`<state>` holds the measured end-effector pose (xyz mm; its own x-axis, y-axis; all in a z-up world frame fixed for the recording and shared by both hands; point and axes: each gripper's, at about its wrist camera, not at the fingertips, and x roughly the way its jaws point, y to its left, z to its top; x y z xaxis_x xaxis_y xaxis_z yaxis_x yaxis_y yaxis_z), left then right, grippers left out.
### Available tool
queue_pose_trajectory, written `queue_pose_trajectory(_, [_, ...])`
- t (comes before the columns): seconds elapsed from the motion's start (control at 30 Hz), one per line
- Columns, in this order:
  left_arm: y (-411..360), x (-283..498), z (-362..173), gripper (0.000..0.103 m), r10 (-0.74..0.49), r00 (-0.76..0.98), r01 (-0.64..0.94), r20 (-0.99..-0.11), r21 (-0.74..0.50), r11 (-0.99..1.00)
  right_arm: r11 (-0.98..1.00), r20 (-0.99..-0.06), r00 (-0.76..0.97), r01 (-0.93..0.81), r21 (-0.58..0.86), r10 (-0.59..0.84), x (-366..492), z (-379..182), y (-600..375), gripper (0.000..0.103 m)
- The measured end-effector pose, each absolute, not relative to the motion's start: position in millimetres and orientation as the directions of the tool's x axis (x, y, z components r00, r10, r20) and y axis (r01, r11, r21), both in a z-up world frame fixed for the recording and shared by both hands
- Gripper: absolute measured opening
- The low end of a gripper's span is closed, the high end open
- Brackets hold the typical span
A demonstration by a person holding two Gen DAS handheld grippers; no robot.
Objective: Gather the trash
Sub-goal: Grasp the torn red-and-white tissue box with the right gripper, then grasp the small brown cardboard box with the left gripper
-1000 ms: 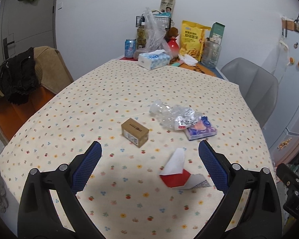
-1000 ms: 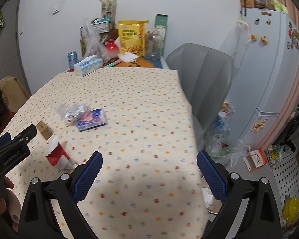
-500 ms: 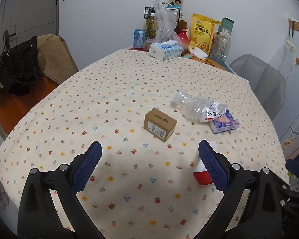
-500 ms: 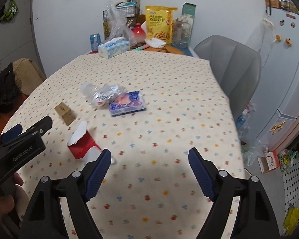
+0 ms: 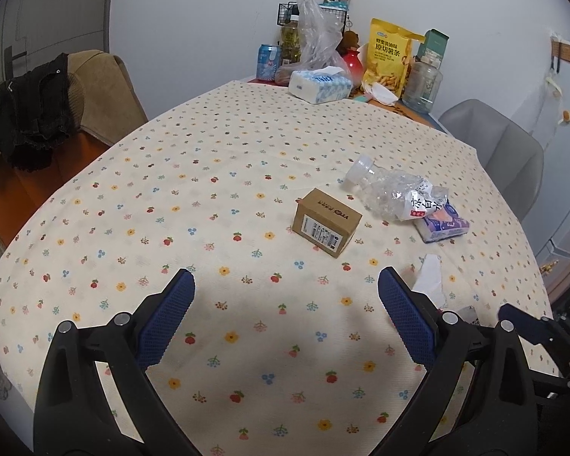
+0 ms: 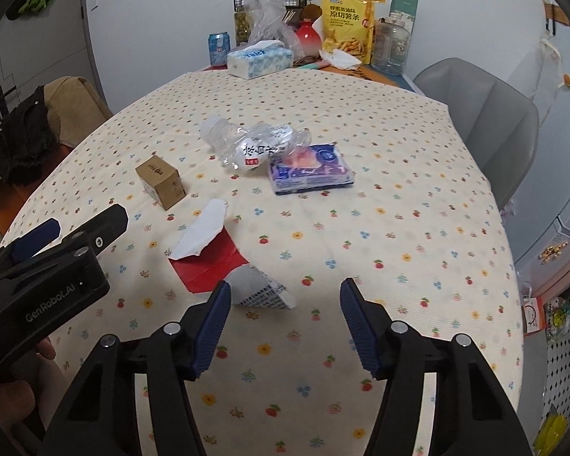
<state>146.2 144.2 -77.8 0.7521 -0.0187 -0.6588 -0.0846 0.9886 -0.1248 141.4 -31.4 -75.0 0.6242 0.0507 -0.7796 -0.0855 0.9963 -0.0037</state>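
Observation:
Trash lies on the flowered tablecloth (image 6: 399, 197): a small cardboard box (image 5: 326, 222) (image 6: 161, 180), a crushed clear bottle (image 5: 395, 193) (image 6: 254, 144), a purple tissue pack (image 5: 442, 224) (image 6: 309, 169) and a torn red-and-white carton (image 6: 209, 262) (image 5: 431, 281). My left gripper (image 5: 285, 304) is open above the cloth, the box ahead of it and slightly right. My right gripper (image 6: 285, 319) hangs low over the cloth with its jaws closing on nothing. The carton's printed tip sits just ahead of its left finger (image 6: 212, 323). In the right wrist view the left gripper (image 6: 45, 266) shows at the left edge.
At the table's far end stand a tissue box (image 6: 260, 59), a soda can (image 6: 218, 47), a yellow snack bag (image 6: 347, 24), a glass jar (image 6: 391, 45) and a plastic bag (image 6: 266, 11). A grey chair (image 6: 486, 114) is on the right. On the left, a brown chair holds black clothing (image 5: 30, 114).
Both grippers came lower and closer to the trash. The right gripper swung towards the red carton and its jaws narrowed. In the left view the carton slid off to the right.

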Motion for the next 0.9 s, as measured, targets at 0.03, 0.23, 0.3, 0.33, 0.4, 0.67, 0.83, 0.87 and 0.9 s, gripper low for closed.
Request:
queue_pose_trajectory(0.03, [143.8, 147.1, -77.8, 0.096, -0.02, 0.752, -0.082, -0.659, -0.123, 0.989, 0.996, -0.784, 0.619, -0.09, 0.002, 0.057, 142.9, -76.7, -30.8, 0.048])
queue_pose_trajectory(0.23, [140.3, 154.1, -78.1, 0.096, -0.024, 0.746, -0.069, -0.666, -0.114, 0.991, 0.993, -0.799, 0.595, -0.109, 0.033, 0.092, 148.9, -83.4, -32.6, 0.003])
queue_pose_trajectory(0.3, [137.2, 157.3, -78.0, 0.096, -0.031, 0.743, -0.059, -0.668, -0.112, 0.992, 0.995, -0.797, 0.599, -0.095, 0.03, 0.081, 150.6, -82.7, -37.2, 0.002])
queue_pose_trajectory(0.33, [135.4, 158.6, -77.8, 0.096, -0.034, 0.743, -0.055, -0.668, -0.111, 0.992, 0.996, -0.795, 0.602, -0.082, 0.028, 0.071, 151.7, -81.8, -41.5, 0.002])
queue_pose_trajectory(0.4, [127.7, 162.7, -76.4, 0.096, -0.041, 0.746, -0.04, -0.665, -0.106, 0.994, 0.998, -0.789, 0.612, -0.054, 0.023, 0.052, 153.8, -78.9, -51.1, 0.002])
queue_pose_trajectory(0.67, [102.9, 186.1, -79.8, 0.096, -0.051, 0.728, -0.005, -0.683, -0.081, 0.997, 1.0, -0.78, 0.626, 0.016, 0.018, 0.004, 159.7, -73.0, -82.9, 0.002])
queue_pose_trajectory(0.83, [95.7, 200.9, -83.8, 0.094, -0.033, 0.71, -0.015, -0.704, -0.062, 0.998, 0.999, -0.779, 0.627, 0.037, 0.023, -0.005, 164.1, -73.4, -97.1, 0.002])
queue_pose_trajectory(0.87, [95.9, 203.0, -84.5, 0.092, -0.03, 0.706, -0.018, -0.708, -0.06, 0.998, 0.999, -0.779, 0.627, 0.04, 0.024, -0.006, 165.7, -73.4, -99.0, 0.002])
queue_pose_trajectory(0.9, [95.3, 205.3, -85.2, 0.09, -0.026, 0.702, -0.022, -0.711, -0.059, 0.998, 0.999, -0.78, 0.626, 0.045, 0.026, -0.007, 166.9, -73.8, -102.1, 0.002])
